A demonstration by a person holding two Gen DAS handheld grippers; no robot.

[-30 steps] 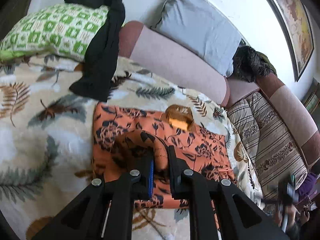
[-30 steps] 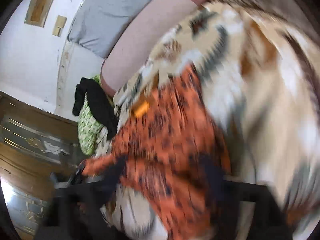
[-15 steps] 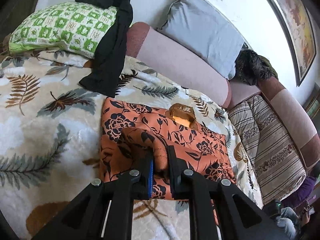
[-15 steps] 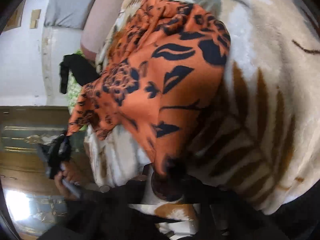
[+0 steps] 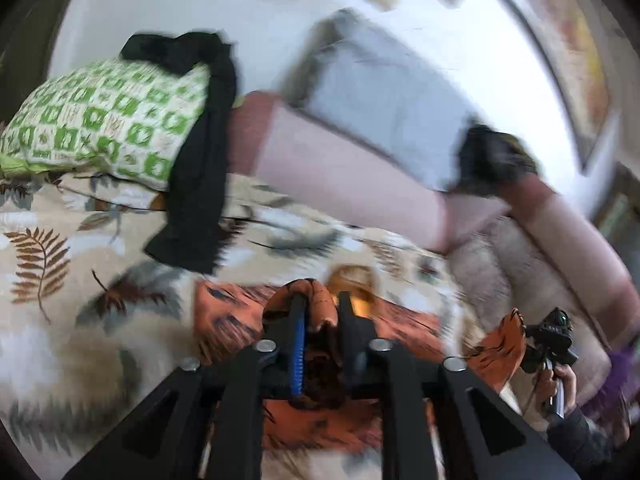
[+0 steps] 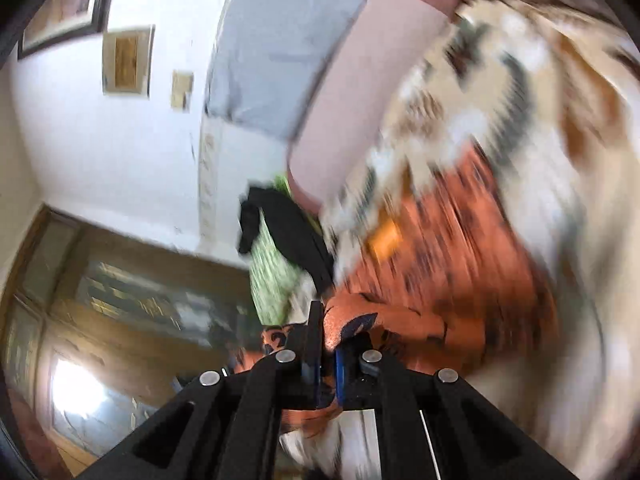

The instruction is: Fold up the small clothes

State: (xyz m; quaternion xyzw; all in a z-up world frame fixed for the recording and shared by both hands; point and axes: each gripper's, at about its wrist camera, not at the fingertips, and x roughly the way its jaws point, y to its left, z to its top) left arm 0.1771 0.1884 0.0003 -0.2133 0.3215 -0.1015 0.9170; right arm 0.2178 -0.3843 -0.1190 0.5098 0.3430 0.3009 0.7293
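An orange garment with black flowers (image 5: 236, 312) lies on a leaf-print blanket (image 5: 48, 280), blurred by motion. My left gripper (image 5: 322, 312) hovers over its middle. Its jaws are opening, and a raised fold of the garment still sits loosely between them, draped over the left fingertip. My right gripper (image 6: 328, 336) is shut on an edge of the orange garment (image 6: 460, 264) and holds it off the blanket. In the left wrist view the right gripper (image 5: 528, 332) appears at the right with a lifted orange corner, held by a person's hand (image 5: 560, 384).
A green-patterned pillow (image 5: 100, 120) with a black garment (image 5: 200, 184) draped over it lies at the far left. Behind the blanket run a pink sofa back (image 5: 344, 176) and a grey cushion (image 5: 384, 104). A dark furry item (image 5: 492, 156) sits at the corner.
The left jaws have parted and the gripper has risen, lifting the fold. The right gripper closed on the garment's edge and has swung up and away from the blanket with it.
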